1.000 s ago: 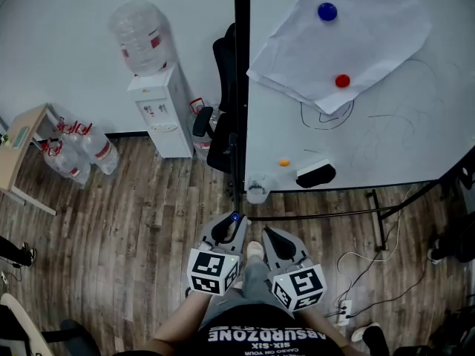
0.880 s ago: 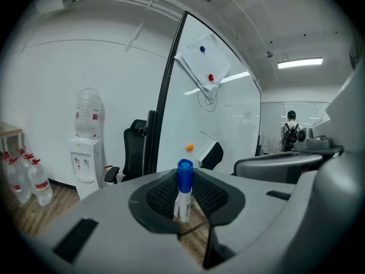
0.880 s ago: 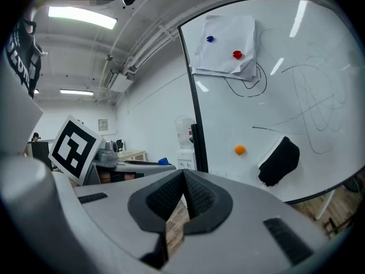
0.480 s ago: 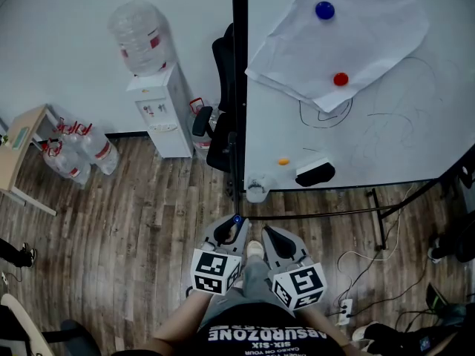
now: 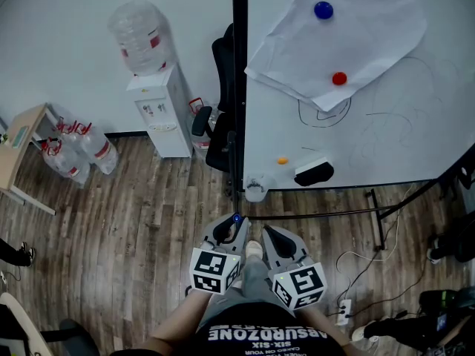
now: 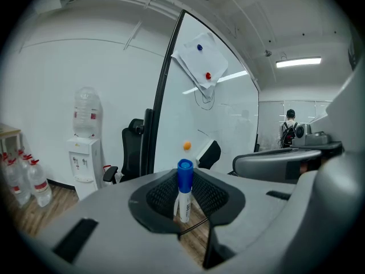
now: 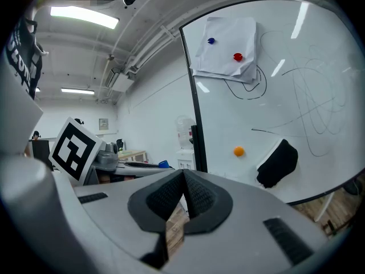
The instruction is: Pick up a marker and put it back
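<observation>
My left gripper [image 5: 231,227] hangs low over the wood floor in front of the whiteboard [image 5: 371,124], shut on a white marker with a blue cap [image 5: 236,218]. In the left gripper view the marker [image 6: 183,201] stands upright between the pads of the left gripper [image 6: 185,181], cap up. My right gripper [image 5: 272,237] is just beside it; in its own view the right gripper [image 7: 183,174] has its jaws together with nothing between them. A small cup [image 5: 254,188] sits at the left end of the whiteboard's ledge, near a black eraser [image 5: 314,173] and an orange magnet [image 5: 282,160].
A sheet of paper [image 5: 349,35] is pinned to the board by a blue magnet [image 5: 323,10] and a red one [image 5: 339,78]. A black office chair [image 5: 220,117], a water dispenser [image 5: 159,110] and spare bottles [image 5: 74,154] stand left. Cables [image 5: 367,269] lie on the floor at right.
Both grippers have stayed where they were, the marker still held. A person's legs have come into the bottom right corner of the head view.
</observation>
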Action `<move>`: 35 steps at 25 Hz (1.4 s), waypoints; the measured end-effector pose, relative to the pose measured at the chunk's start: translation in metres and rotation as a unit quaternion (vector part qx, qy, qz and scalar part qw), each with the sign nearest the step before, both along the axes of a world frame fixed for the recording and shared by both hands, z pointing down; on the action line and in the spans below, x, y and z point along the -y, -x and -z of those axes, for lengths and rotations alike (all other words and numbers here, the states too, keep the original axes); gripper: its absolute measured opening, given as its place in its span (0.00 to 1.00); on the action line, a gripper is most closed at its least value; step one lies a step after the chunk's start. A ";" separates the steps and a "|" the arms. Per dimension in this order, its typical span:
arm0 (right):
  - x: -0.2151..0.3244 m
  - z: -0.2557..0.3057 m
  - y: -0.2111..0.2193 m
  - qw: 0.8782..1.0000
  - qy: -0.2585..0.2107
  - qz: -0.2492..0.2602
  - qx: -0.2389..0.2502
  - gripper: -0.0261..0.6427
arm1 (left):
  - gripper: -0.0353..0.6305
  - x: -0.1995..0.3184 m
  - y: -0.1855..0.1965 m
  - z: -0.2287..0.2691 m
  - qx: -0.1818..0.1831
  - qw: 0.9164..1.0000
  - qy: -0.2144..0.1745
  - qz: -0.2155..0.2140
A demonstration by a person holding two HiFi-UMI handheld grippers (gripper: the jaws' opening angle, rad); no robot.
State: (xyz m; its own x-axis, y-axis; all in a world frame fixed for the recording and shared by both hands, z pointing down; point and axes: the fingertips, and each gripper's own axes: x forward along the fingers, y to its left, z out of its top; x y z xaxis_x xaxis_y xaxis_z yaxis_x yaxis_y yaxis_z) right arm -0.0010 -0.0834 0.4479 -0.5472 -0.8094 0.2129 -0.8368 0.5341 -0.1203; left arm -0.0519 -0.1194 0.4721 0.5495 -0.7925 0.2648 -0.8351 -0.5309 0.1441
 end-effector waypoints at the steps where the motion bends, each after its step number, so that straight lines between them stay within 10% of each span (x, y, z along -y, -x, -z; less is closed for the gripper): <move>1: 0.000 0.000 0.000 1.000 -0.001 0.001 0.000 0.03 | 0.17 0.000 0.000 0.000 0.000 1.000 0.000 0.000; 35: 0.003 -0.005 -0.026 1.000 0.004 -0.025 -0.001 0.03 | 0.17 0.015 -0.006 0.061 -0.024 0.997 -0.067 0.000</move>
State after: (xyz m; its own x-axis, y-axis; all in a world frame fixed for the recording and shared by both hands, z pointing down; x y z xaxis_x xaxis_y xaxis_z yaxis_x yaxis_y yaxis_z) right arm 0.0250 -0.0863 0.4530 -0.5058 -0.8339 0.2208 -0.8626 0.4905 -0.1234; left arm -0.0459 -0.1343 0.4110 0.5599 -0.8184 0.1298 -0.8283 -0.5489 0.1123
